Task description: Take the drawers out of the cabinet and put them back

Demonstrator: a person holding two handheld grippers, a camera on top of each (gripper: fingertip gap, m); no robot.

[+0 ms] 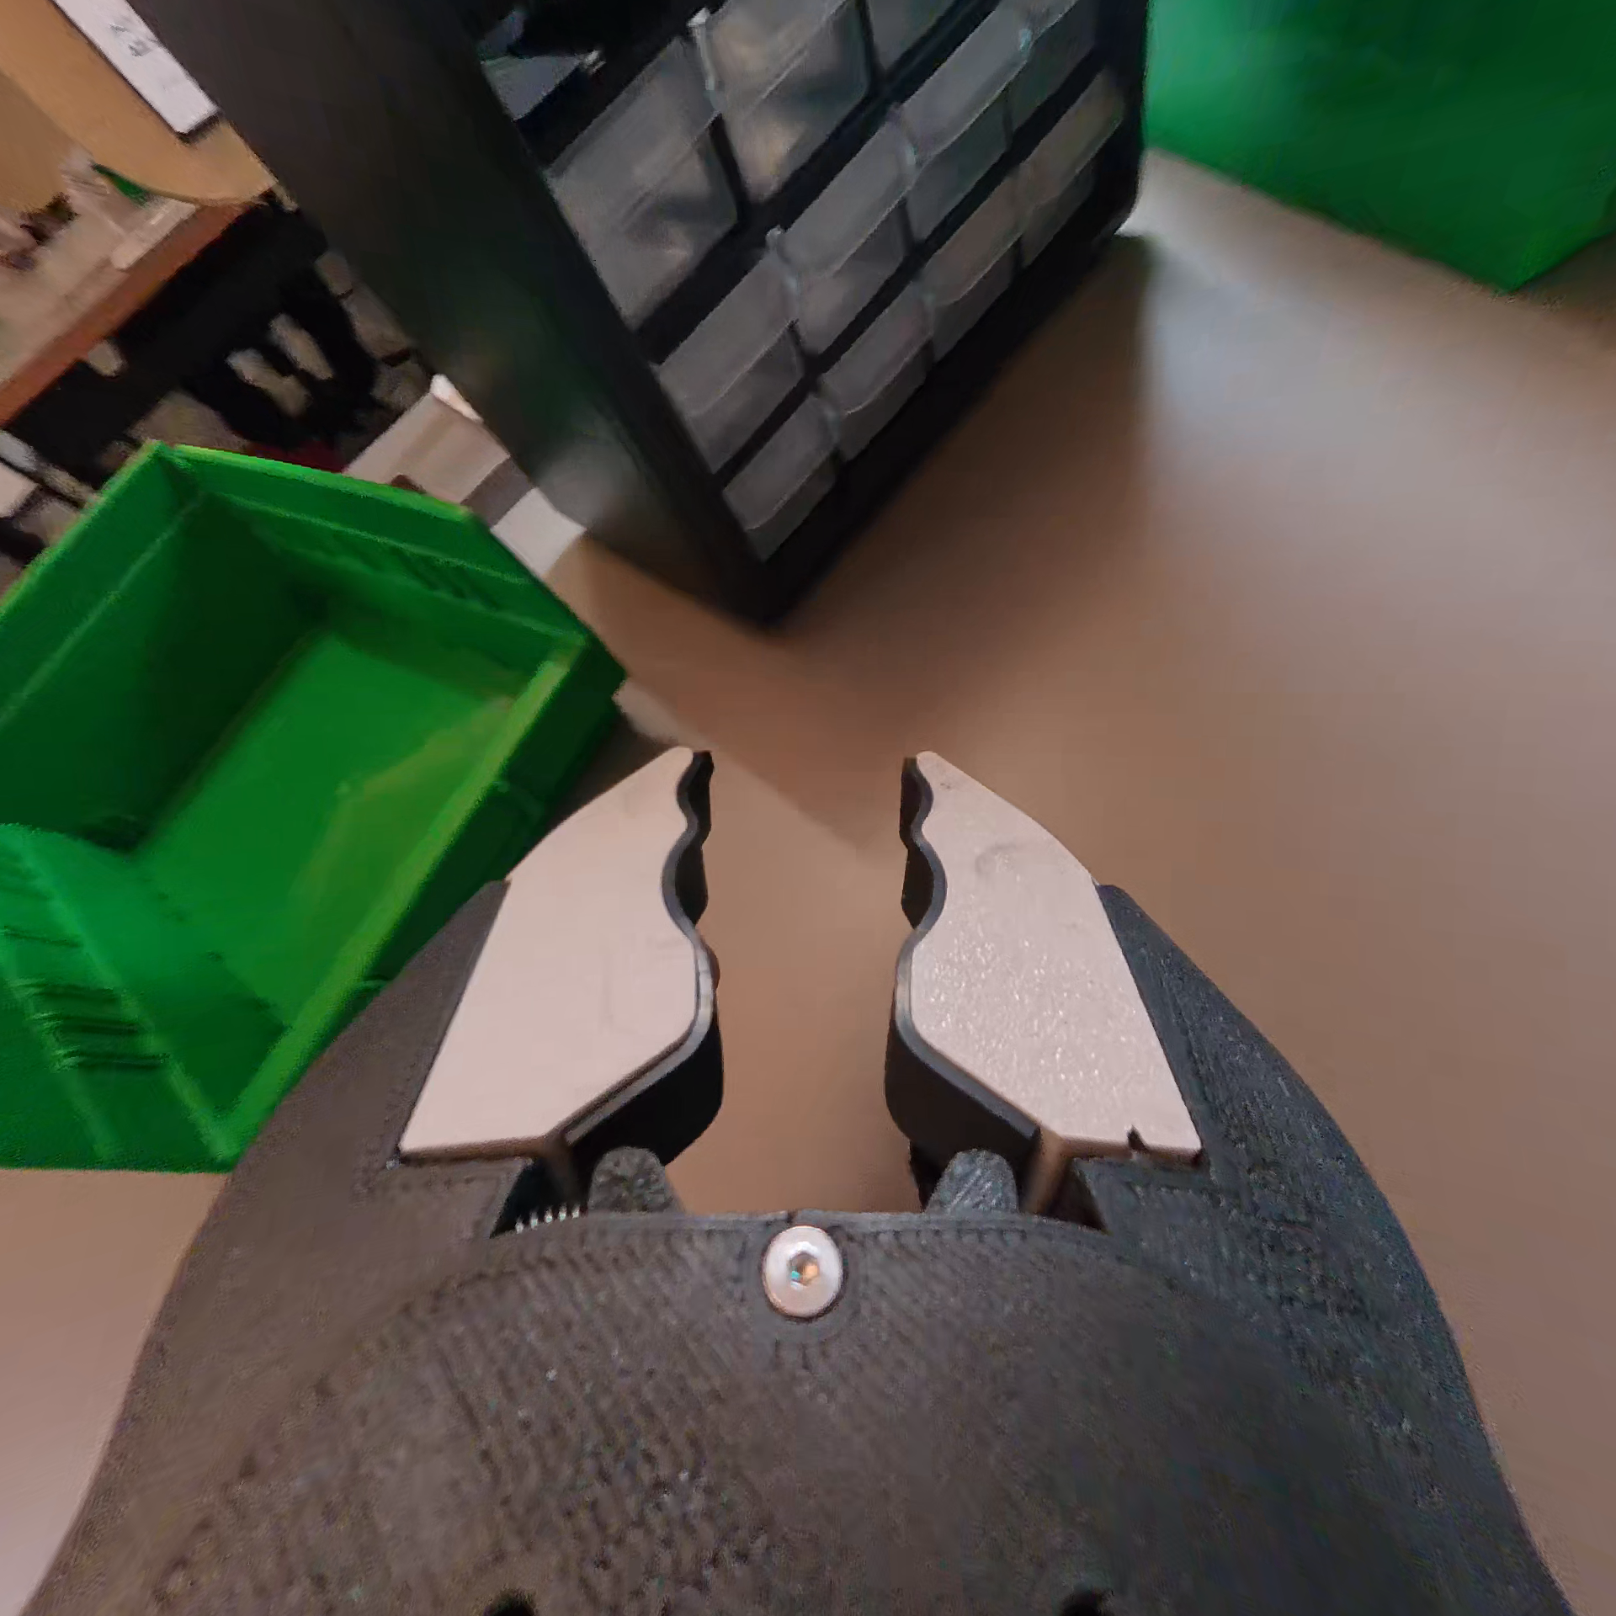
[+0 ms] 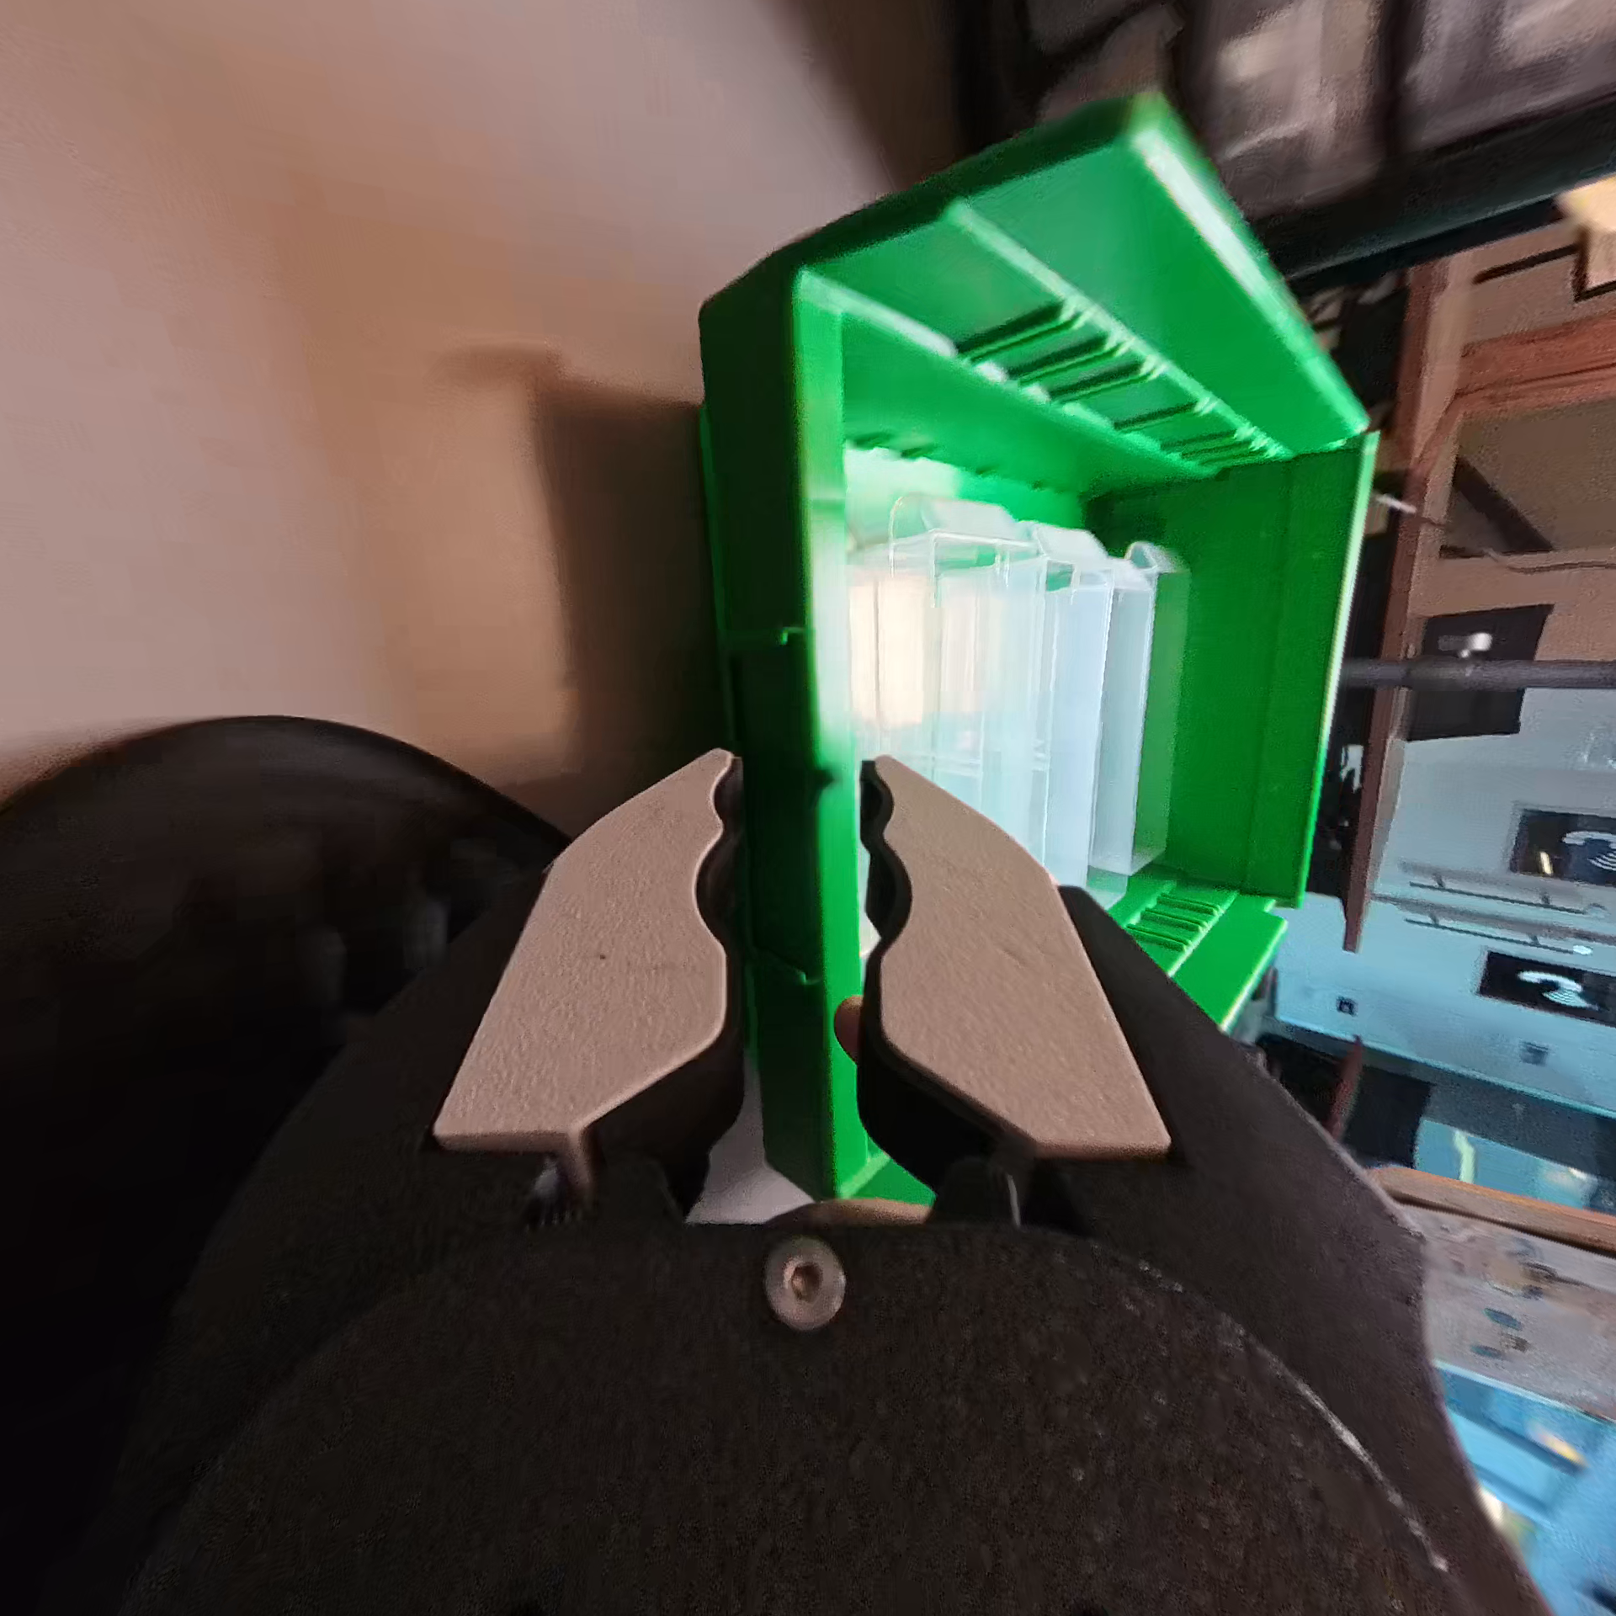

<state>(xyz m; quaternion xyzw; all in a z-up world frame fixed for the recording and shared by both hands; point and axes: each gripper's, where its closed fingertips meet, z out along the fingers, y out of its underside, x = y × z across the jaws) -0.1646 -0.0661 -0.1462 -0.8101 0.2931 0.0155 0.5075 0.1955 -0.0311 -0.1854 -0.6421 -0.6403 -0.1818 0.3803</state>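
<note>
The black cabinet (image 1: 420, 262) stands on the tan table (image 1: 1224, 700), with several clear drawers (image 1: 787, 262) in its front slots. My left gripper (image 1: 804, 769) is open and empty, over bare table in front of the cabinet. My right gripper (image 2: 800, 774) is shut on the wall of a green bin (image 2: 1259, 656), one finger inside and one outside. Several clear drawers (image 2: 988, 665) stand side by side in that bin. The cabinet shows as a dark blur in the right wrist view (image 2: 1399, 87).
An empty green bin (image 1: 262, 743) sits left of my left gripper at the table's edge. Another green bin (image 1: 1382, 131) is at the far right of the cabinet. A dark rounded shape (image 2: 219, 874) fills the lower left of the right wrist view. Shelves and furniture lie beyond the table.
</note>
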